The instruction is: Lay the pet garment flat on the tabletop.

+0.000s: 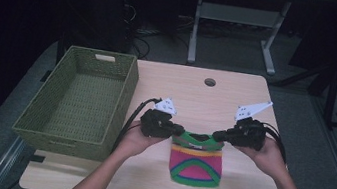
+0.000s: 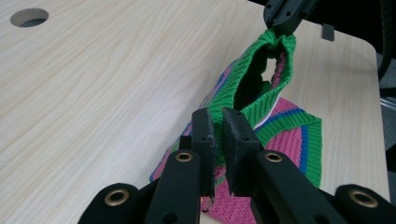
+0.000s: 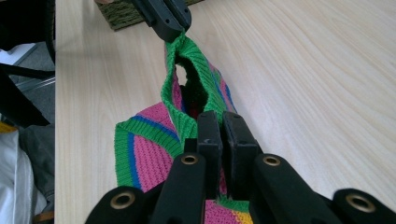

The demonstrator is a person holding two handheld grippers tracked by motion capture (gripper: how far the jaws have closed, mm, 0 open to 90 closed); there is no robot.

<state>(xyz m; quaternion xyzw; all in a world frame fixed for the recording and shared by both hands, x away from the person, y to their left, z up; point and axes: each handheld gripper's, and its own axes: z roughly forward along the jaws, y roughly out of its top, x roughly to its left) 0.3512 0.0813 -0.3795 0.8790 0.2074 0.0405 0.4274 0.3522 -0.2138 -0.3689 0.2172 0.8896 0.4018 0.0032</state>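
At frame centre both hands angle inward; the left gripper (image 1: pixel 177 130) and right gripper (image 1: pixel 217 134) each pinch the green rim of the striped pink-and-green knitted garment (image 1: pixel 196 164), its neckline partly hidden behind the jaws

Striped pink-green knit garment (image 1: pixel 197 160) hangs stretched by its green collar above table.

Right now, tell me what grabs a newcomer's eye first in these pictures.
The bright knitted garment, striped pink, green, blue and yellow, hangs near the table's front edge, stretched between two black tongs. The left tongs and right tongs each pinch its green collar. A woven green basket sits at the table's left.
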